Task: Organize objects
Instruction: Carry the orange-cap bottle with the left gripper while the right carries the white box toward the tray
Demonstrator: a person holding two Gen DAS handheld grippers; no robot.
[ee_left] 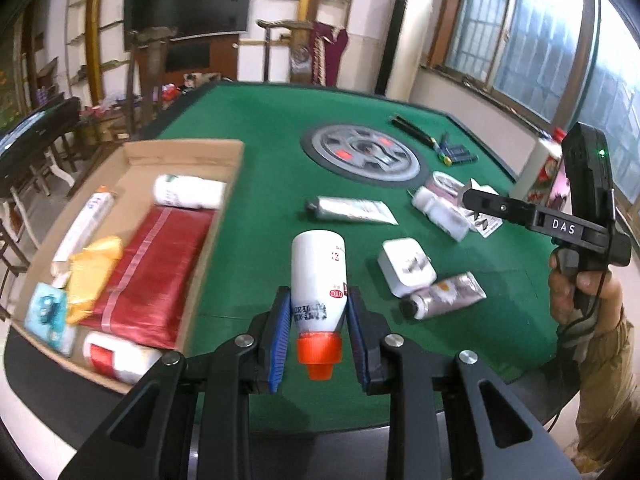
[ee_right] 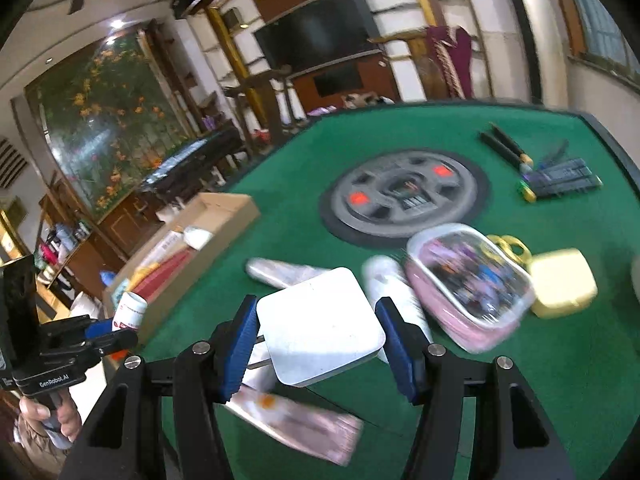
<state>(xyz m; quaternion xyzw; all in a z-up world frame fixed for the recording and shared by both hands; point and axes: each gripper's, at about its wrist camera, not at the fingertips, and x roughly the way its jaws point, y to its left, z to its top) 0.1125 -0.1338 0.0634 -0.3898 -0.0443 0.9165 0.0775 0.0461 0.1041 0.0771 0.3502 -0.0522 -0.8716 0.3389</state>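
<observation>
Left gripper [ee_left: 319,322] pinching a smooth white plastic bottle with an orange ribbed cap [ee_left: 318,292] between blue ridged pads [ee_left: 280,334], cap toward the camera, body pointing far over the green felt table [ee_left: 260,200]. Just left of it, a shallow brown cardboard box [ee_left: 208,240] at the table's near-left edge, packed with a glossy red flat packet [ee_left: 148,276], a crinkled yellow wrapper [ee_left: 94,268], a white cylindrical bottle [ee_left: 188,192] at its far end and a white tube [ee_left: 82,224] along its left wall. Right gripper [ee_right: 316,334] with fingers spread on either side of a white square charger block with rounded corners [ee_right: 320,328], pads close to its sides; actual contact impossible to tell through the blur. Around the charger: a silvery pink soft tube [ee_right: 296,420] nearer, a pink-rimmed clear pouch [ee_right: 468,284] to the right, a pale yellow rounded case [ee_right: 562,288] beyond that. Open felt between box and scattered items; a grey round centre panel [ee_right: 404,196] farther back.
</observation>
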